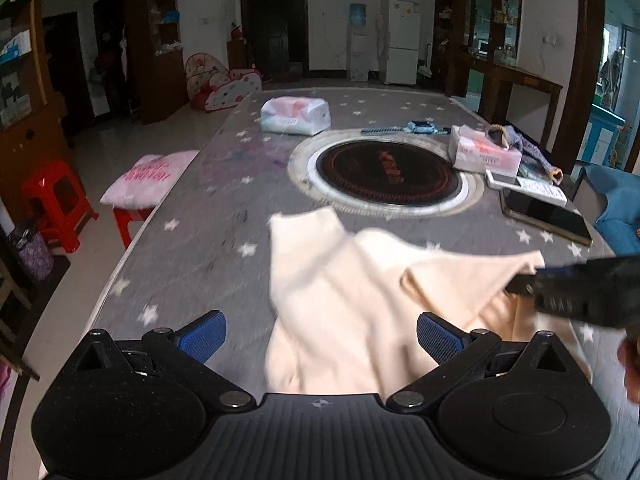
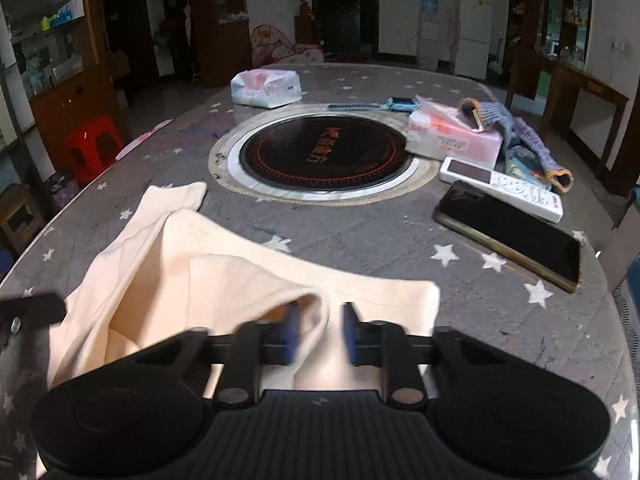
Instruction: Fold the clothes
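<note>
1. A cream-coloured soft knit garment (image 1: 340, 292) lies rumpled on the near part of the grey star-printed tablecloth (image 1: 192, 208), with one pointed corner reaching toward the round black induction hob (image 1: 388, 172) set in the table's centre.
2. The right gripper (image 2: 318, 330) has its blue-padded fingers (image 2: 291, 330) narrowly apart, with a raised fold of the garment between them; motion blur prevents confirming whether the pads press the cloth. In the left wrist view the same gripper (image 1: 520, 284) meets the garment's right edge.
3. The left gripper (image 1: 320, 338) is spread wide, its blue pads (image 1: 202, 336) on either side of the garment's near portion, gripping nothing.
4. Beyond the garment on the right lie a black smartphone (image 2: 512, 236) and, just beside it, a white remote control (image 2: 500, 188).
5. Further out sit a pink-and-white tissue pack (image 2: 456, 136) with a purple knitted item (image 2: 520, 132) against it, and a second white soft pack (image 2: 266, 86) beyond the hob.
</note>
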`<state>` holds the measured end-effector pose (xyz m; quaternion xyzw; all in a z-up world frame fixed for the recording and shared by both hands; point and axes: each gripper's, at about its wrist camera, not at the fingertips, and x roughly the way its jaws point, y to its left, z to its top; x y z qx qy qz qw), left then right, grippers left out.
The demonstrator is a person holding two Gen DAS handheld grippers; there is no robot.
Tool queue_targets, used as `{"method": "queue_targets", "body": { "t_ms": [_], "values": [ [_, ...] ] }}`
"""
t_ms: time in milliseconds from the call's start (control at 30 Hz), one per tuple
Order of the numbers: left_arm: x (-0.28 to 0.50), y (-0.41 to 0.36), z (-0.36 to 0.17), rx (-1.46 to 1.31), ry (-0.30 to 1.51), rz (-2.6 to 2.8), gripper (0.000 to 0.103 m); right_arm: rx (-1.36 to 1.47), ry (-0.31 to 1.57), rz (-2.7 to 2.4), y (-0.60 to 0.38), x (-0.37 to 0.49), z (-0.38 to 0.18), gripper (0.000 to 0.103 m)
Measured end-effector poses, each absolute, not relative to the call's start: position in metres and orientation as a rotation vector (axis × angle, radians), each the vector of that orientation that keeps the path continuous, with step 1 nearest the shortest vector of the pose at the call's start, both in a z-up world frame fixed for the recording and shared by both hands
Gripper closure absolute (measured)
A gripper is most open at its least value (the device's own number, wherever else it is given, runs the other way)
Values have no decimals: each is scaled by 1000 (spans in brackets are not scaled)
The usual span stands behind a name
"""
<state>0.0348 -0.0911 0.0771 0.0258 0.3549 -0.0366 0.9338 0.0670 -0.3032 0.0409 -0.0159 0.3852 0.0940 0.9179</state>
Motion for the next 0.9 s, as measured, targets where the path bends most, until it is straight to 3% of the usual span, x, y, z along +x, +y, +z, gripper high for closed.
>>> {"method": "queue_targets", "body": {
  "t_ms": [100, 300, 367, 400, 467, 567, 800, 900],
  "values": [
    [54, -104, 75, 76, 733, -96, 1, -24, 793, 204, -308, 69, 39, 94],
    [80, -121, 53, 125, 820, -115, 27, -17, 761, 178, -320, 56, 46, 98],
    [83, -120, 45, 137, 841, -116, 52, -11, 745, 167, -325, 50, 50, 99],
    [83, -120, 42, 138, 851, -116, 57, -13, 733, 155, -328, 45, 53, 99],
    [82, -116, 39, 125, 860, -116, 78, -16, 708, 130, -334, 35, 59, 99],
    [76, -110, 41, 112, 842, -116, 91, -26, 672, 83, -346, 20, 68, 99],
    [57, -94, 60, 93, 771, -89, 94, 0, 692, 93, -363, 6, 71, 94],
    [51, -82, 67, 75, 751, -74, 95, 34, 703, 134, -356, 17, 66, 79]
  ]
}}
